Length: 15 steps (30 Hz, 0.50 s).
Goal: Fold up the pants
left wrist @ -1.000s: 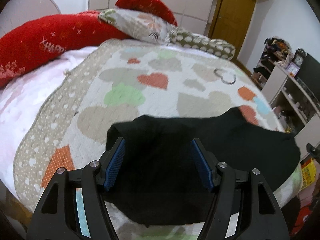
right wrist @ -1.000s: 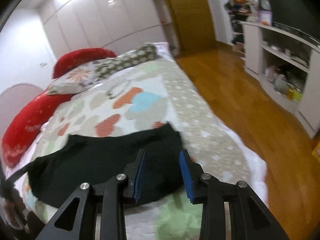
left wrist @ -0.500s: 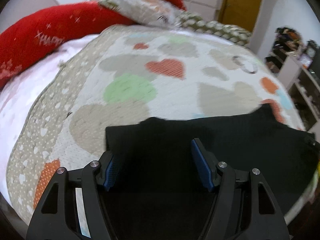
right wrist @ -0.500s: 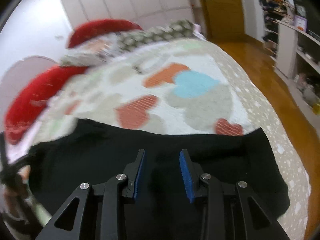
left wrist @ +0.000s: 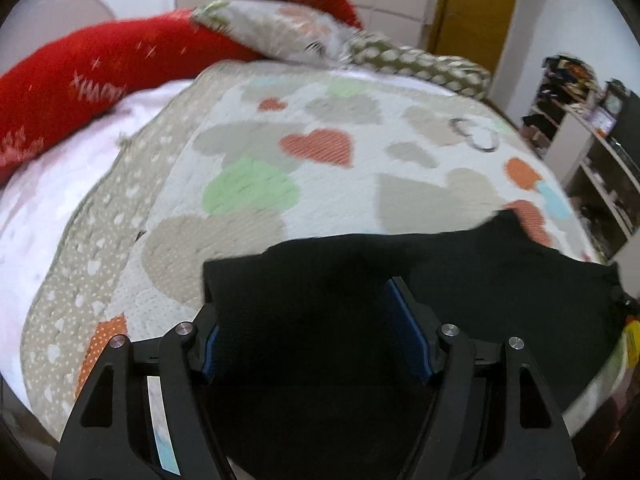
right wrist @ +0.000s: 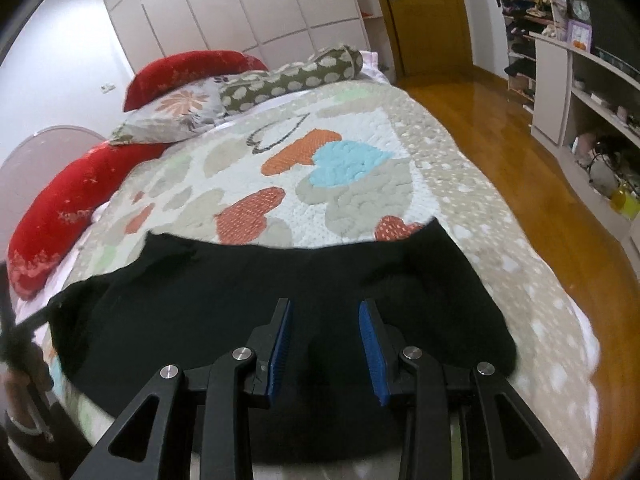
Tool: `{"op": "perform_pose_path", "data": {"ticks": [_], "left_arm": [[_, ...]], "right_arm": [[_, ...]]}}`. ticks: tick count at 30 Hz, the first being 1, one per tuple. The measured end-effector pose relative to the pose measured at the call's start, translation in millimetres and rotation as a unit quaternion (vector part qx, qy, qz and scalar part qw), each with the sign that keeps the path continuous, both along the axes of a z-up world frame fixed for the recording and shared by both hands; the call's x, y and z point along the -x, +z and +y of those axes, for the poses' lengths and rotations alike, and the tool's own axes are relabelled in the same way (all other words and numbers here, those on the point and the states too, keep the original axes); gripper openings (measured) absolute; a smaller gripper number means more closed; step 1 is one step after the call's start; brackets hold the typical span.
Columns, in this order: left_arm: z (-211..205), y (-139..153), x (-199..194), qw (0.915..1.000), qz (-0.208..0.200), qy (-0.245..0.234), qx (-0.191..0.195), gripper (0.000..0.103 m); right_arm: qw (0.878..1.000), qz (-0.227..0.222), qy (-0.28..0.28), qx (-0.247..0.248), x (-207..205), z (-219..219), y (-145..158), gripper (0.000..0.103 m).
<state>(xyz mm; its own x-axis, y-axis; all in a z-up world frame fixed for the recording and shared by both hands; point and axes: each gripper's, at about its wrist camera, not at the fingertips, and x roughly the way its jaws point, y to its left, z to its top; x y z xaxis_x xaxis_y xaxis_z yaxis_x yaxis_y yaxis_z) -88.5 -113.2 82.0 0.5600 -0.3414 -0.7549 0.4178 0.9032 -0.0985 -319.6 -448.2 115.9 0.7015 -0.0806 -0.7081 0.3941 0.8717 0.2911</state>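
The left gripper (left wrist: 308,316) hangs over the near left part of the black pants (left wrist: 460,276), its jaws wide and opening, with dark cloth under the gap but no pad visibly pressing on it; the left blue pad is partly hidden behind the cloth's edge. The right gripper (right wrist: 325,334) stands over the right half of the pants (right wrist: 240,280) with its jaws apart by a narrow gap, holding nothing, the blue pads (right wrist: 370,344) clear of the fabric. The pants lie spread flat across the near end of the bed, on a quilt (right wrist: 360,168) patterned with orange, blue, green and grey hearts and bordered in beige with white spots. The only writing is white lettering on the long red bolster (left wrist: 80,76) along the left side of the bed, too blurred to read. At the head lie a floral pillow (right wrist: 176,116), an olive spotted bolster (right wrist: 296,74) and a second red cushion (right wrist: 188,70). Behind them are white wardrobe doors (right wrist: 240,4) and a yellow-brown wooden door (right wrist: 424,12). To the right are a glossy wooden floor (right wrist: 500,148) and white shelves (right wrist: 576,80) crowded with small items, a clock (right wrist: 578,10) on top. A person's hand (right wrist: 24,384) shows at the left edge of the right wrist view
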Motion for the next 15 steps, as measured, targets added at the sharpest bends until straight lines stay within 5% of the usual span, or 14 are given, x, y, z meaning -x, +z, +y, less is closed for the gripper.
{"op": "perform_pose_path", "data": {"ticks": [10,15], "left_arm": [[-63.0,10.8,41.2,0.9969,-0.006,-0.077,-0.019,0.070],[-79.1,19.6,52.5,0.9952,-0.018,-0.094,-0.021,0.070]], "right_arm": [[0.999,0.044,0.007,-0.002,31.9,6.0,-29.4,0.037],[1.000,0.020,0.004,-0.019,50.2,1.7,-18.6,0.038]]}}
